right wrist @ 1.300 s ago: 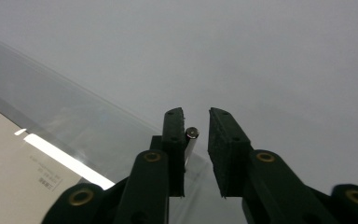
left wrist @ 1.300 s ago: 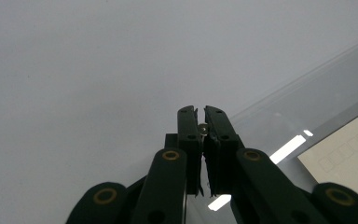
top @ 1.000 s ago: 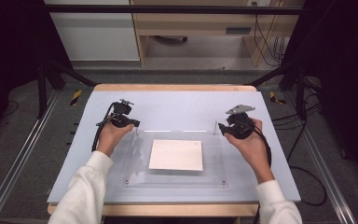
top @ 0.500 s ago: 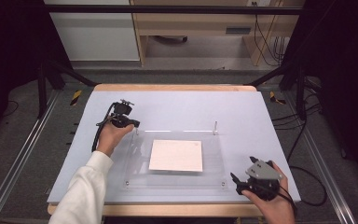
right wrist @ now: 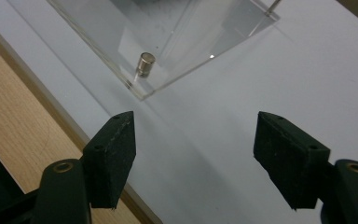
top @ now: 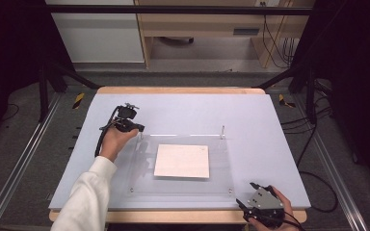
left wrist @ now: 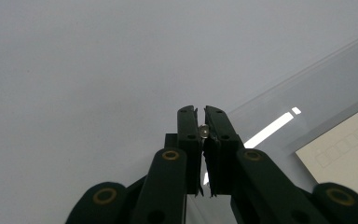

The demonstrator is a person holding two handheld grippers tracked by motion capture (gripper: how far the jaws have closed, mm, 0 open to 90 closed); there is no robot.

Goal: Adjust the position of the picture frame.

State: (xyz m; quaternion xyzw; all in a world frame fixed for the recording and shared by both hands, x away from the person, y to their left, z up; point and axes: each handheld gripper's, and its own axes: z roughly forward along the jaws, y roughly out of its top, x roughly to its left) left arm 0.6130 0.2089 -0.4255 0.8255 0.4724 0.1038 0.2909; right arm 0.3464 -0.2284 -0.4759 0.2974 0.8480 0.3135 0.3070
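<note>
Since the earlier frames our right gripper [top: 248, 195] has come from the far right corner of the clear plate [top: 221, 166] to its near right corner, and its jaws, just closing a little, stand wide with nothing between them. The left gripper [top: 140, 129] has stayed at the far left corner, clamped on a small metal peg [left wrist: 203, 132].

The plate lies mid-table over a white sheet [top: 182, 160]. The near right stud [right wrist: 145, 64] stands just beyond our open right jaws. We judge the stud to be next: we should ease forward, centre it between the pads, keep them clear of the plate's edge, then close squarely. We hold the left steady so the plate does not slide.
</note>
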